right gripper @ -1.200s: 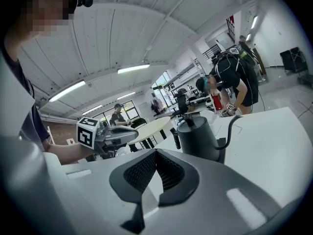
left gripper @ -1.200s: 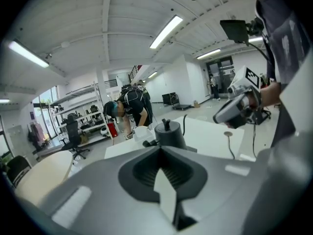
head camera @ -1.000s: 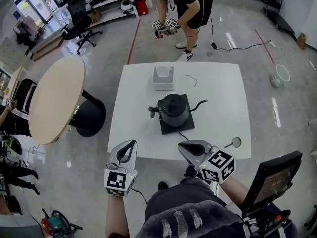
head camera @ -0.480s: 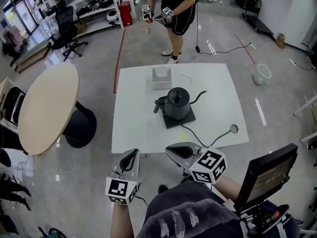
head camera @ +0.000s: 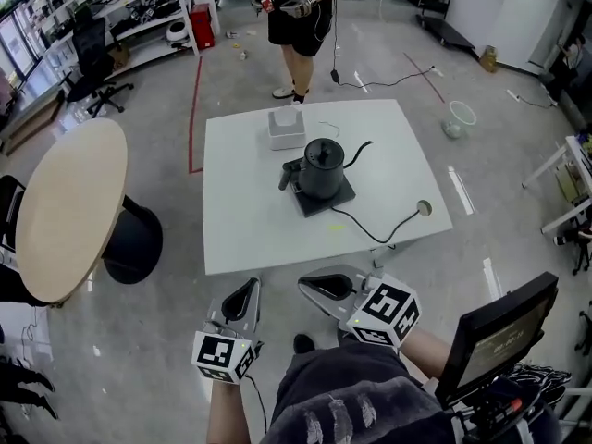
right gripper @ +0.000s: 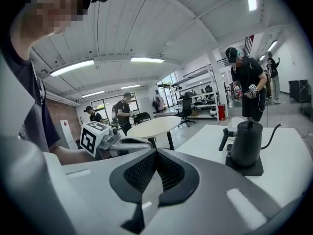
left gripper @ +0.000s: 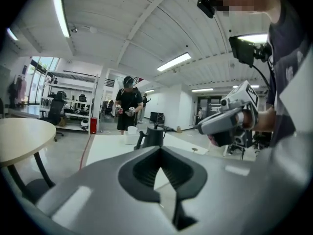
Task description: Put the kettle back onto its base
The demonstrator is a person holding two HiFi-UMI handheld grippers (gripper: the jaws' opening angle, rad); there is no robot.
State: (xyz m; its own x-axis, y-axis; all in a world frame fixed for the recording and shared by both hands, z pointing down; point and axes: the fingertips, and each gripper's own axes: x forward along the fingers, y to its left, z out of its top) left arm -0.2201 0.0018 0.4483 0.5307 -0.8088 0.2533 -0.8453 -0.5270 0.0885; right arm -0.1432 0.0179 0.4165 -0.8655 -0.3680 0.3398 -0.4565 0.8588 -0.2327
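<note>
Left gripper (head camera: 248, 290) and right gripper (head camera: 314, 286) clenched empty, low in frame. Well apart at upper centre, kettle (head camera: 321, 168) sits on base (head camera: 341, 199).

The right gripper (right gripper: 156, 154), its fingers closed together on nothing, faced the black kettle (right gripper: 246, 150) sitting on its base (right gripper: 243, 170) on the white table (right gripper: 293, 153), off to the right.

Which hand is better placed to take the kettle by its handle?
Probably left. The kettle sits on its base, handle toward the left side, and the shut left tongs aim straight at it; the right tongs point past it.
</note>
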